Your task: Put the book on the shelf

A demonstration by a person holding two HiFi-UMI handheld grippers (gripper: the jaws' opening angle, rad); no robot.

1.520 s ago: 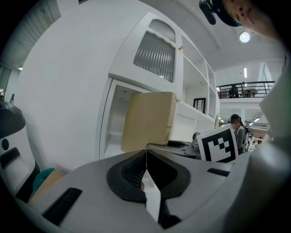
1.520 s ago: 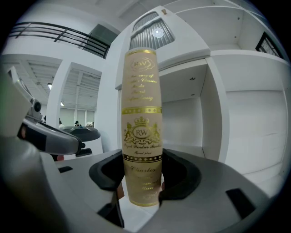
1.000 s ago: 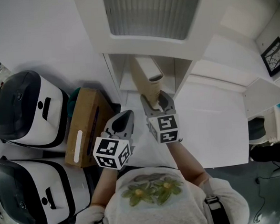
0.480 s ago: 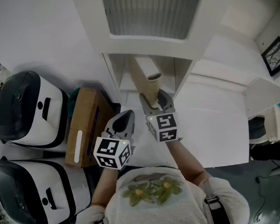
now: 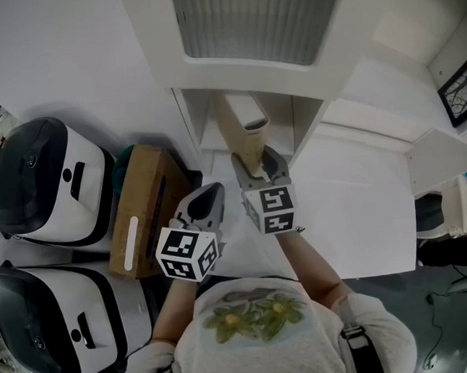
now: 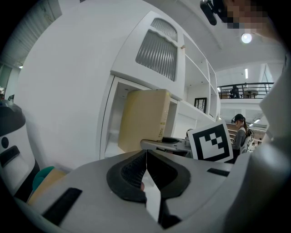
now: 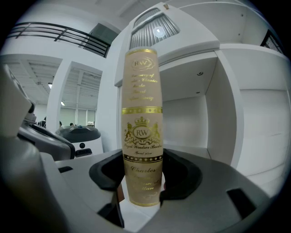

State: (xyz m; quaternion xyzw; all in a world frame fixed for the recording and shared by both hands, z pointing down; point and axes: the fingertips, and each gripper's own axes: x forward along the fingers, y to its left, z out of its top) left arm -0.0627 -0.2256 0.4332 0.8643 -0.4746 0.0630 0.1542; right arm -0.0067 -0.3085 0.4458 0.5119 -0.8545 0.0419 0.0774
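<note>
A cardboard box (image 5: 143, 208) is seen at nine o'clock of the left gripper (image 5: 211, 193), whose jaws are pressed together with nothing between them. At its two o'clock the right gripper (image 5: 257, 166) is clamped on the lower spine of the cream book (image 5: 240, 125). The book is held upright at that gripper's twelve o'clock, in the mouth of the white shelf (image 5: 205, 120).

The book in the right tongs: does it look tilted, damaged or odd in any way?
Nothing stands out. The book stands upright, its gold-printed spine clean and undented, with the right tongs clamped on its lower end at the open shelf compartment. The left tongs are shut and empty.
</note>
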